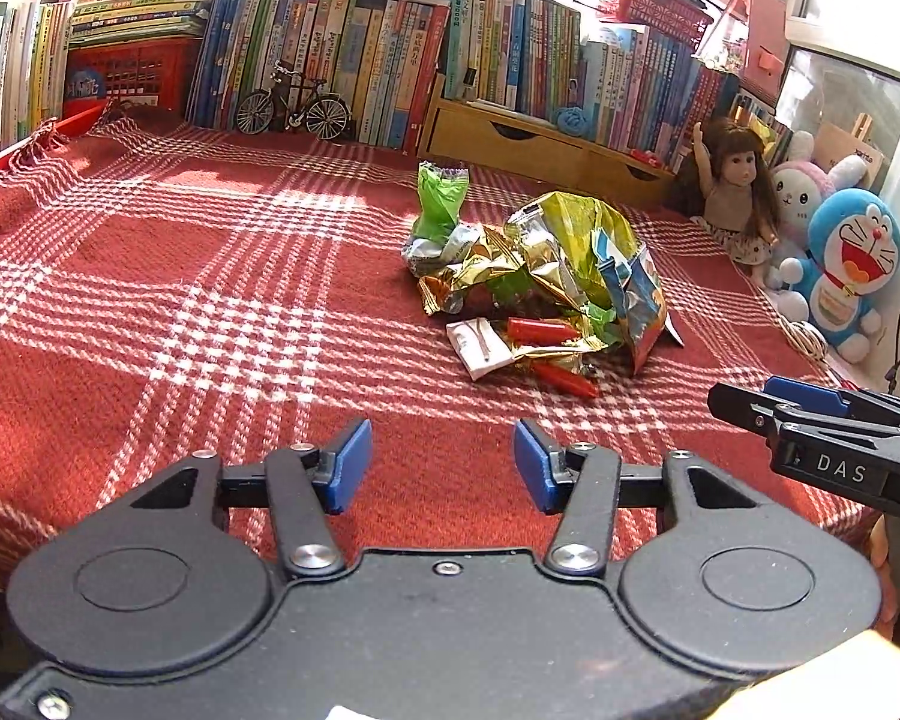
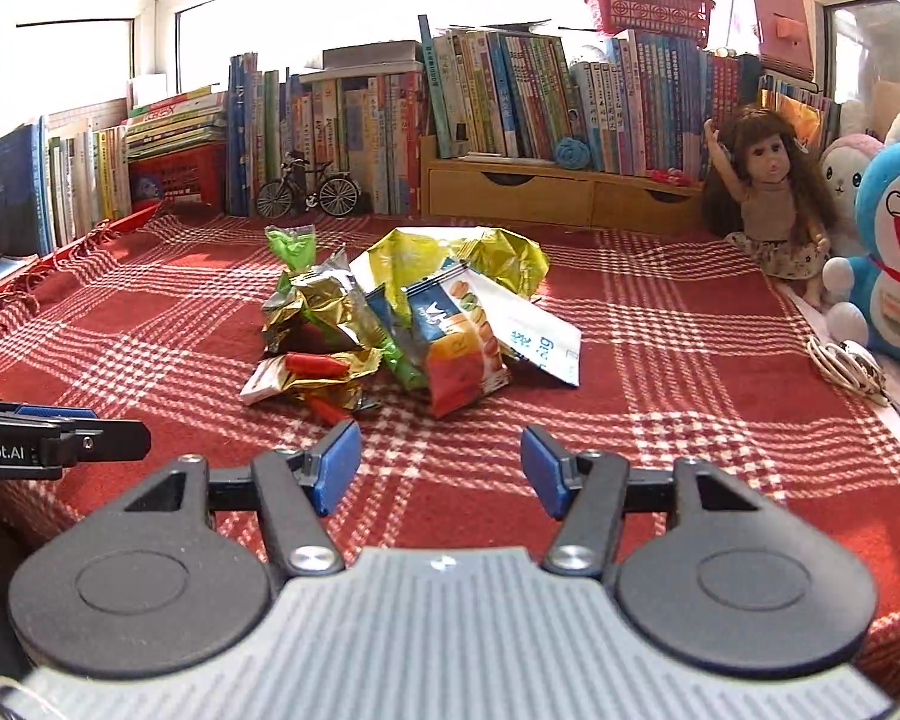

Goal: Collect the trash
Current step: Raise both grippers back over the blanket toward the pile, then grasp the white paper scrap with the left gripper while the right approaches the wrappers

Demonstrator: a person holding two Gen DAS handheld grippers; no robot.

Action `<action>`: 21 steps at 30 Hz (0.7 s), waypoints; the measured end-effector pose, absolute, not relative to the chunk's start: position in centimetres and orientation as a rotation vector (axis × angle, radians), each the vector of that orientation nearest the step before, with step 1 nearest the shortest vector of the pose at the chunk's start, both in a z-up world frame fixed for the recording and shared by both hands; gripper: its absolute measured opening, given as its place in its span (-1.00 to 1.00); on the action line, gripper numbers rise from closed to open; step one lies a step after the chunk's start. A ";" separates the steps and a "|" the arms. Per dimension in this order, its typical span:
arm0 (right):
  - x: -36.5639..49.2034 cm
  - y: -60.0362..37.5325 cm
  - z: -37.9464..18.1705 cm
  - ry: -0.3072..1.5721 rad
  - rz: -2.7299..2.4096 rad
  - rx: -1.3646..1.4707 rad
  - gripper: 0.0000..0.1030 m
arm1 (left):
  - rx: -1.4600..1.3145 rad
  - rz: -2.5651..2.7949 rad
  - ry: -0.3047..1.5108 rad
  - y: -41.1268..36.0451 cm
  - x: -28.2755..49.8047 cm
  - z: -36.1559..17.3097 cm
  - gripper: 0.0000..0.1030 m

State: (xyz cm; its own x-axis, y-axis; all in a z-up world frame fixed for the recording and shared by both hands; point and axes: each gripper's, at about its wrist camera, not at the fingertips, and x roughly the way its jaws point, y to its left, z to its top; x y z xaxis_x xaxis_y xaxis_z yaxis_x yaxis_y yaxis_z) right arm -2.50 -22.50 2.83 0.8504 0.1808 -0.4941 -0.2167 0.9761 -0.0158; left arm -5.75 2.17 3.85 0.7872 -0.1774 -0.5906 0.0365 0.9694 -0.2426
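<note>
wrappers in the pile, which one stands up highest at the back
The green wrapper at the pile's far left corner: it sticks upright, crimped end up, while the gold, blue and white ones lie crumpled lower.

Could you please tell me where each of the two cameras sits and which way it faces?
Left wrist view: on the left gripper, jaws open, facing across the red plaid blanket toward the pile of crumpled foil snack wrappers ahead-right; the right gripper shows at the right edge.
Right wrist view: on the right gripper, jaws open, facing the wrappers ahead; the left gripper shows at left.
Shared: wrappers, blanket, row of upright books, long-haired doll.
</note>
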 end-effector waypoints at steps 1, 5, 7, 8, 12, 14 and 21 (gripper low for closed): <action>-1.7 -22.6 2.7 0.520 0.200 -0.081 0.40 | -0.229 -0.114 0.656 2.0 -5.1 3.8 -0.18; 0.8 -22.4 2.1 0.545 0.186 -0.125 0.40 | -0.231 -0.118 0.657 1.2 -2.5 3.6 -0.31; 1.9 -21.9 2.0 0.561 0.197 -0.165 0.40 | -0.227 -0.120 0.660 0.8 -1.3 3.4 -0.33; 2.4 -21.6 1.9 0.564 0.200 -0.182 0.41 | -0.221 -0.118 0.661 0.4 -0.7 3.2 -0.33; 4.4 -21.0 1.7 0.577 0.220 -0.226 0.42 | -0.215 -0.105 0.683 -0.5 1.8 2.5 -0.33; 5.1 -20.6 1.5 0.582 0.228 -0.245 0.43 | -0.215 -0.104 0.692 -0.9 2.7 2.1 -0.33; 7.8 -20.2 0.4 0.628 0.251 -0.214 0.44 | -0.297 -0.117 0.701 -1.0 5.0 0.8 -0.56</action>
